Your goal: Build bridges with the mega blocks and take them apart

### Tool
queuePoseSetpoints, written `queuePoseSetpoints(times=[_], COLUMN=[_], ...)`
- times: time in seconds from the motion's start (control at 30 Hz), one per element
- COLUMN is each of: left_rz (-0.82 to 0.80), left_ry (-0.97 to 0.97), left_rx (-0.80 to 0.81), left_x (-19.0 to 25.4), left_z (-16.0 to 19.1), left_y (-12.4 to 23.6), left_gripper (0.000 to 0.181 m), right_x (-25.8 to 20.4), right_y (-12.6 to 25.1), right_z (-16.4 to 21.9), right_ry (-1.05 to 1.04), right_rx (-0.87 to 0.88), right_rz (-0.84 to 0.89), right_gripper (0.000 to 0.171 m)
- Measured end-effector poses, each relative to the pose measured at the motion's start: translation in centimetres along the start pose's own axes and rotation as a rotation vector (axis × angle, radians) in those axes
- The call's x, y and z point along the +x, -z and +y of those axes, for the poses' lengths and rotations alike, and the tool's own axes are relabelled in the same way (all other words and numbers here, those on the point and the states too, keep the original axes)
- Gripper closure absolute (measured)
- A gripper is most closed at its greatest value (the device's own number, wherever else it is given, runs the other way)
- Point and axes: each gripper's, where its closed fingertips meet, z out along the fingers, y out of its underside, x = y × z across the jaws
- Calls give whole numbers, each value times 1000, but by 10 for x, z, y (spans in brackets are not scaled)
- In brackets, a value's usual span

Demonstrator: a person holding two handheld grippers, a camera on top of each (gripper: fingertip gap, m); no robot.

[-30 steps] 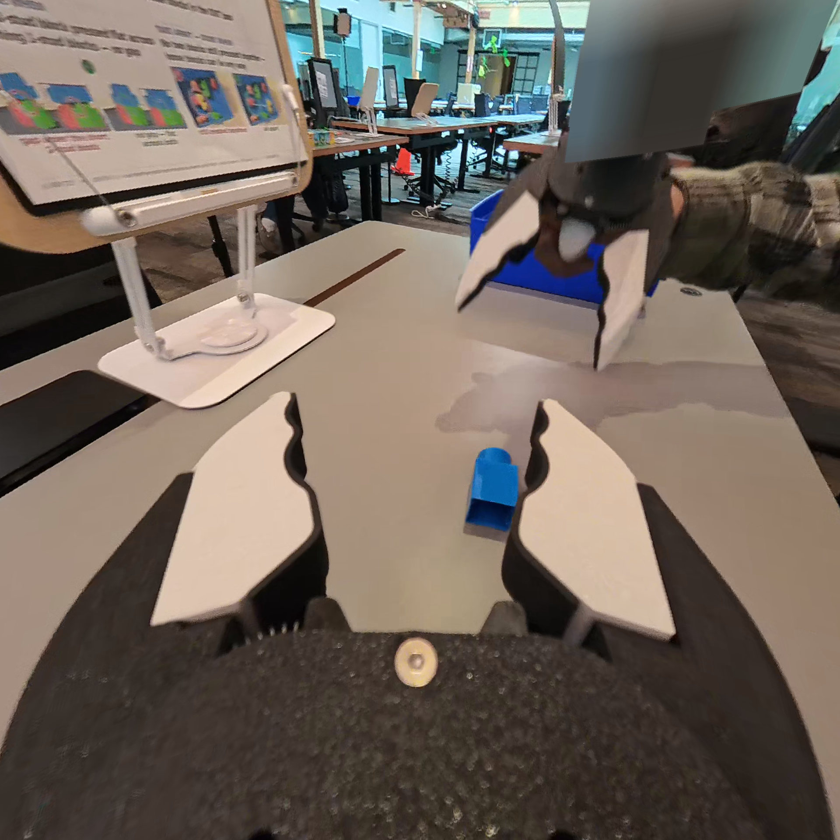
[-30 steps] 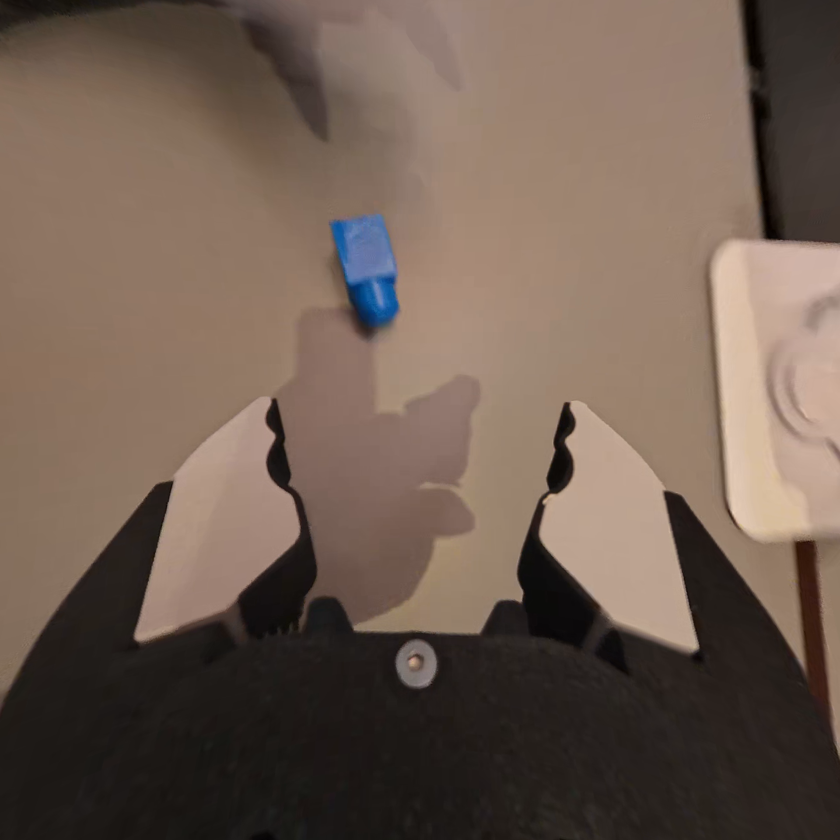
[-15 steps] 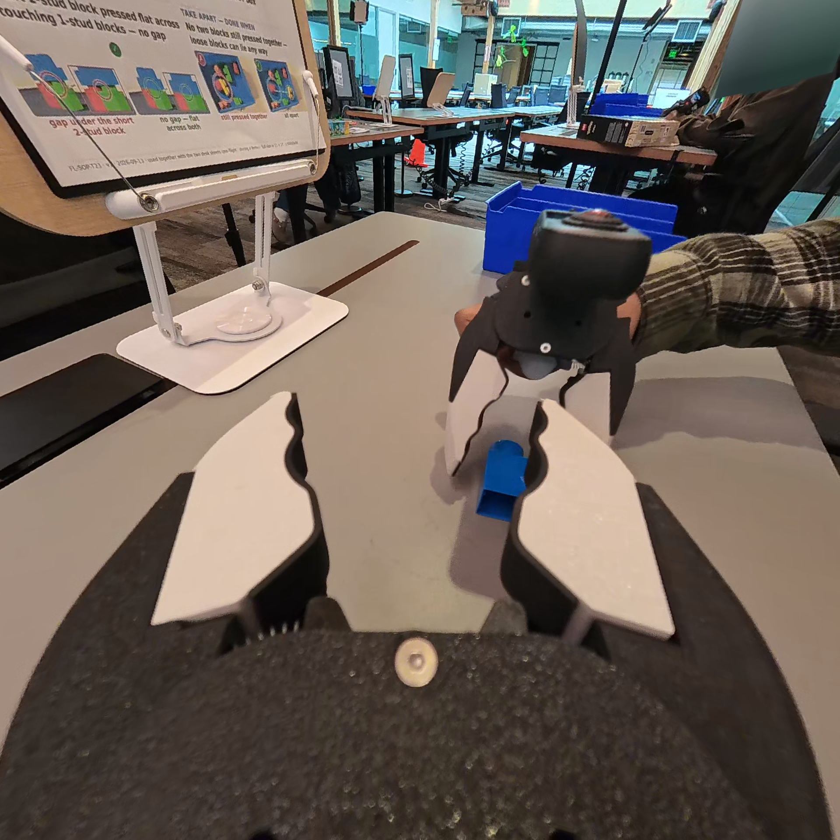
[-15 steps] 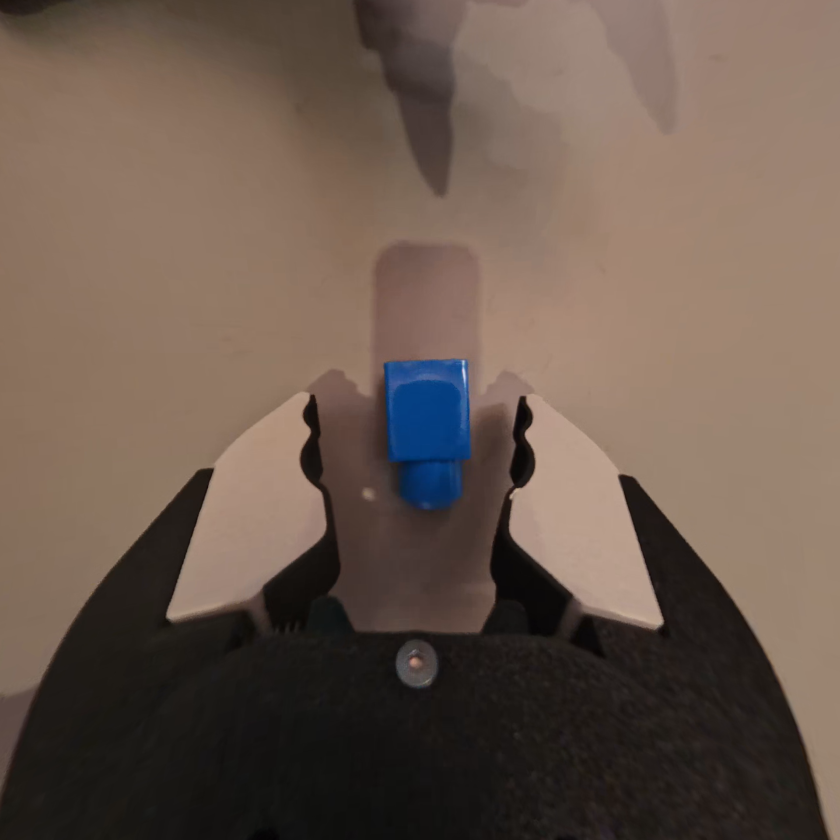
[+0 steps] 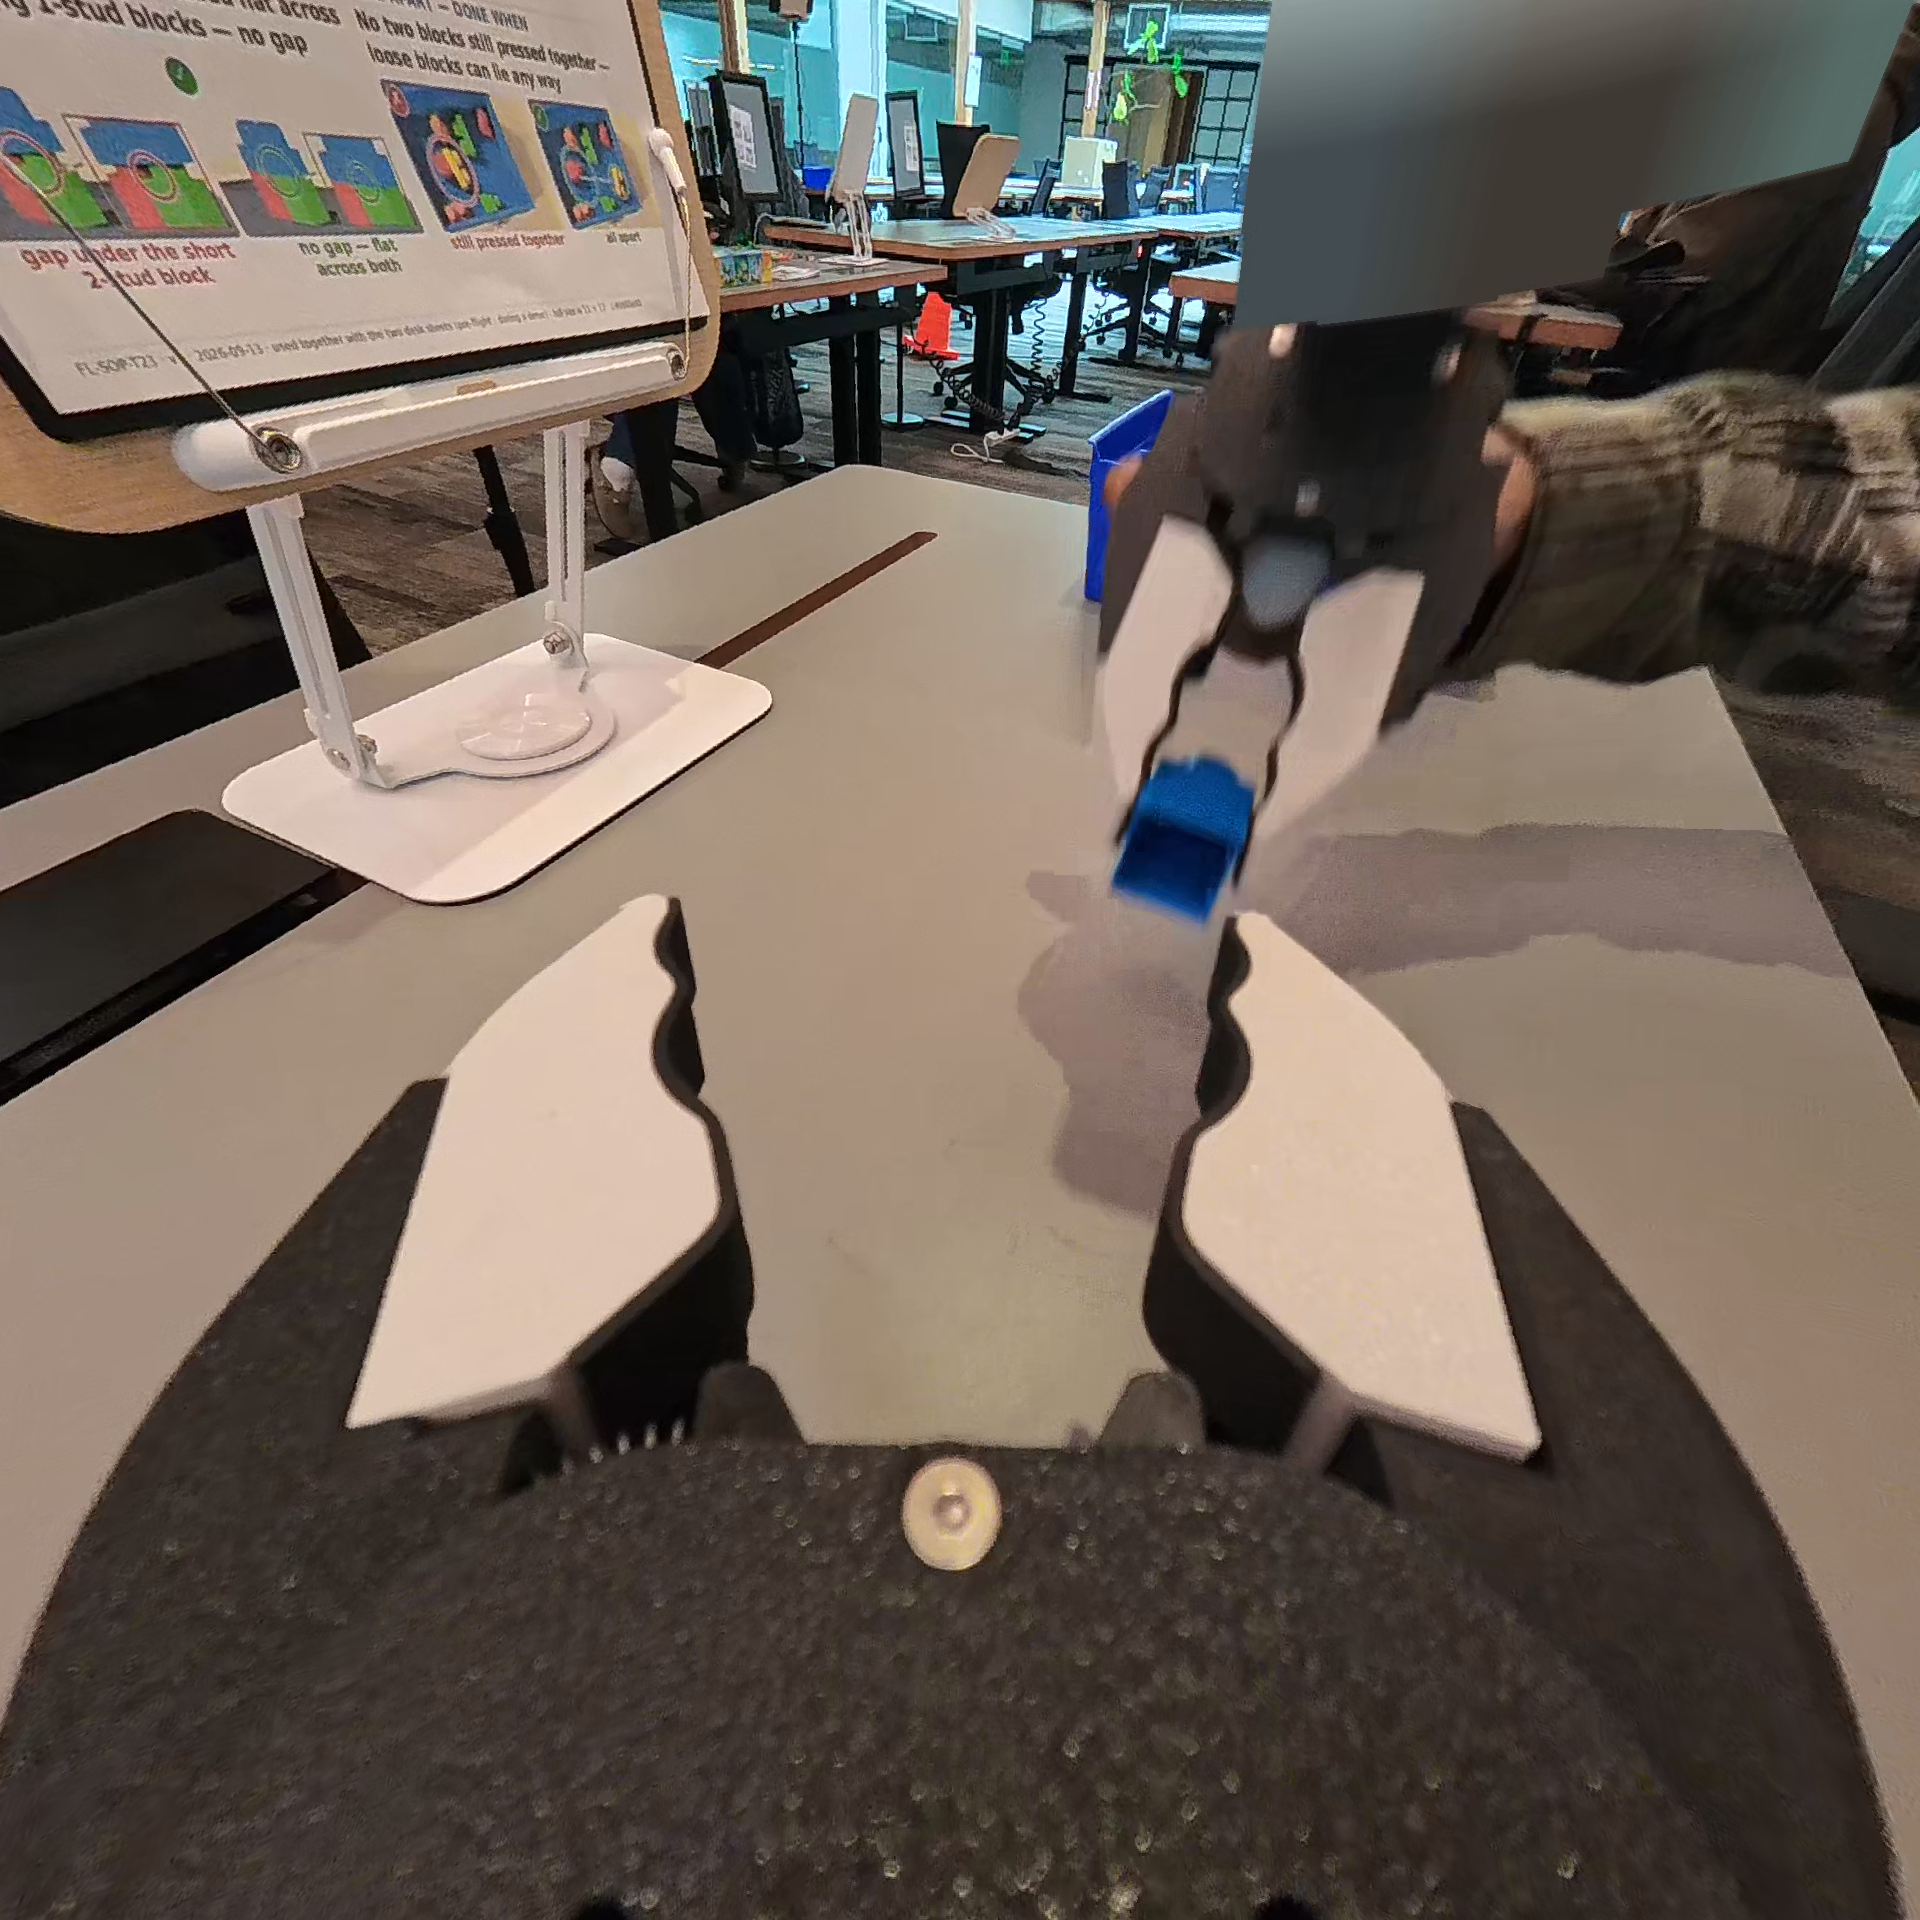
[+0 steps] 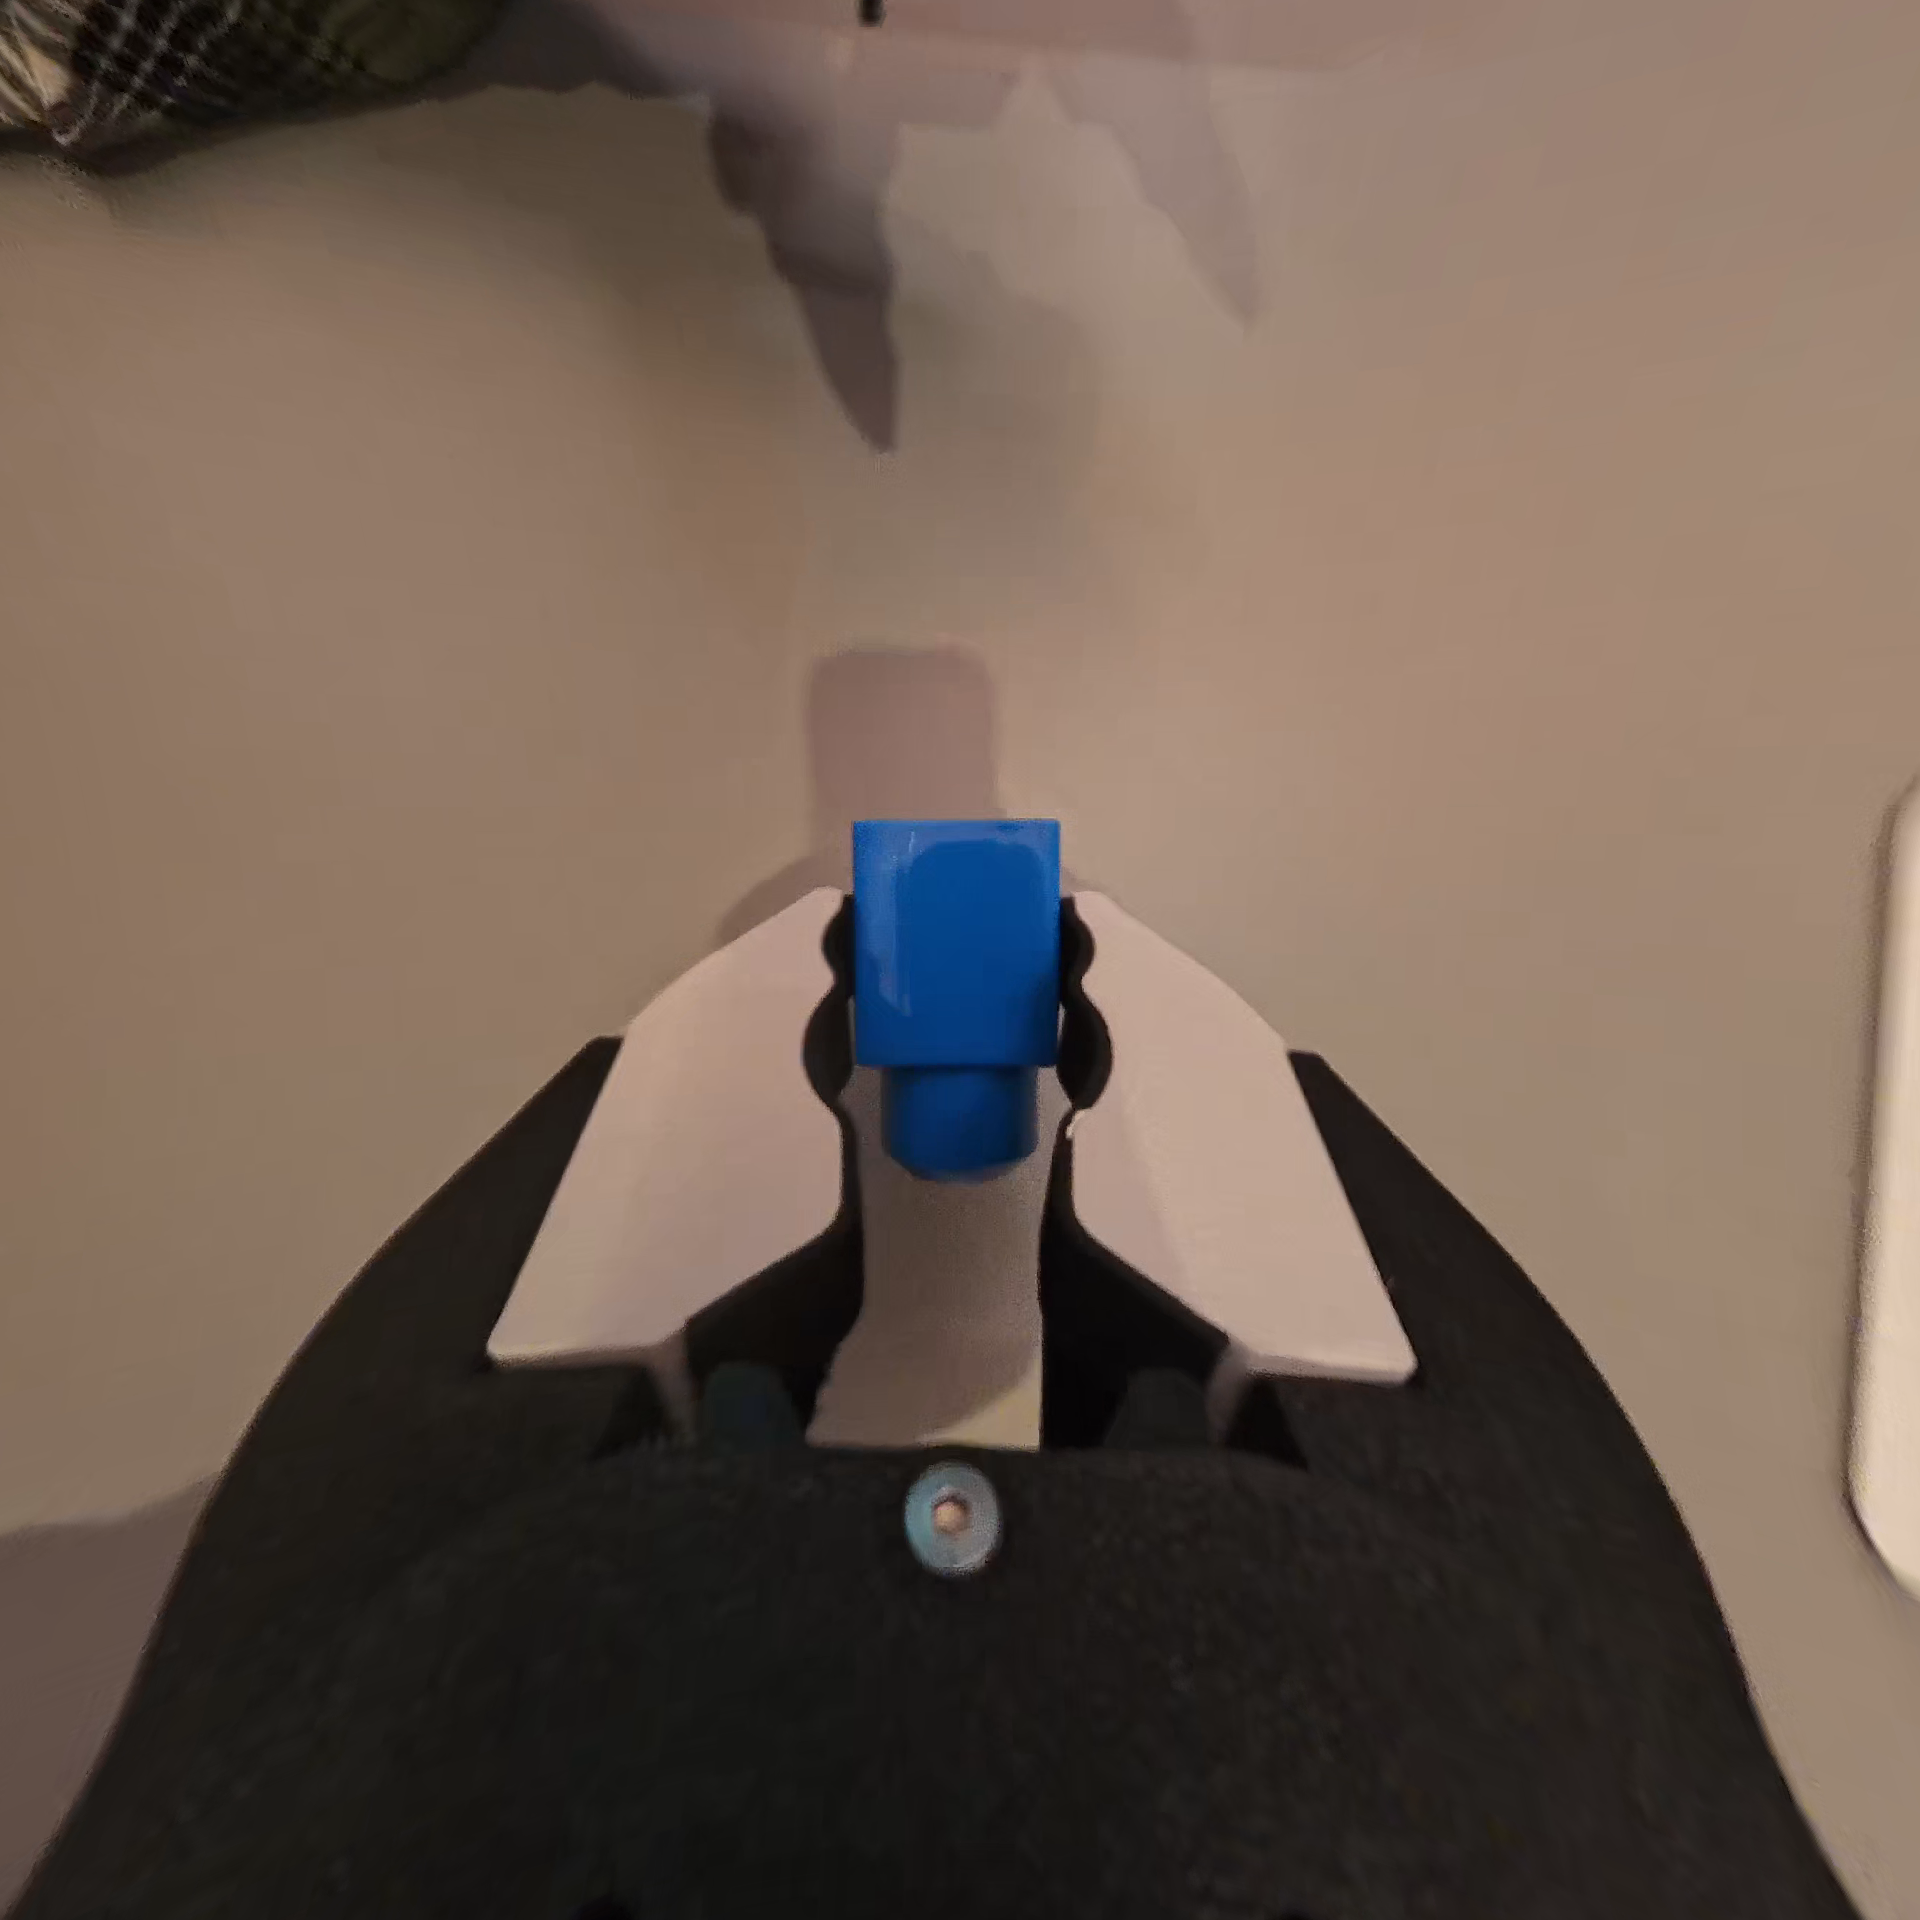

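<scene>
A small blue one-stud block is clamped between the fingertips of my right gripper, its stud pointing back toward the camera. In the left wrist view the same block hangs above the grey table, hollow underside facing me, held by the right gripper. My left gripper is open and empty, low over the table, just in front of and below the lifted block.
A white stand holding an instruction sheet sits at the table's left; its base edge shows in the right wrist view. A blue bin stands at the far edge behind the right gripper. A plaid sleeve reaches in from the right.
My right gripper came down around the blue block lying on the table, shut on it and lifted it off the surface. My left gripper stayed open and nearly still.
</scene>
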Motion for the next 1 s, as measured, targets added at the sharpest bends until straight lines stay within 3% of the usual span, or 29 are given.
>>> queuePoseSetpoints(times=[0.17,0.33,0.43,0.53,0.7,1.0], left_rz=[20,34,38,43,48,53], left_ry=[-5,-11,-11,-7,-2,4], left_rx=[-8,-13,-10,-21,-42,-58], left_x=[6,11,12,12,13,13], left_z=[0,-1,-2,1,6,9], left_y=[-4,-8,-9,-11,-15,-17], left_gripper=[86,86,86,87,86,87], right_x=[30,51,49,37,16,-2], right_y=[126,253,300,316,302,277], right_z=[70,194,265,323,390,428], right_ry=[-197,-508,-697,-833,-983,-1043], right_rx=[-18,-81,-74,-86,-106,-152], right_rz=[223,480,583,623,614,567], right_gripper=[135,135,135,135,135,133])
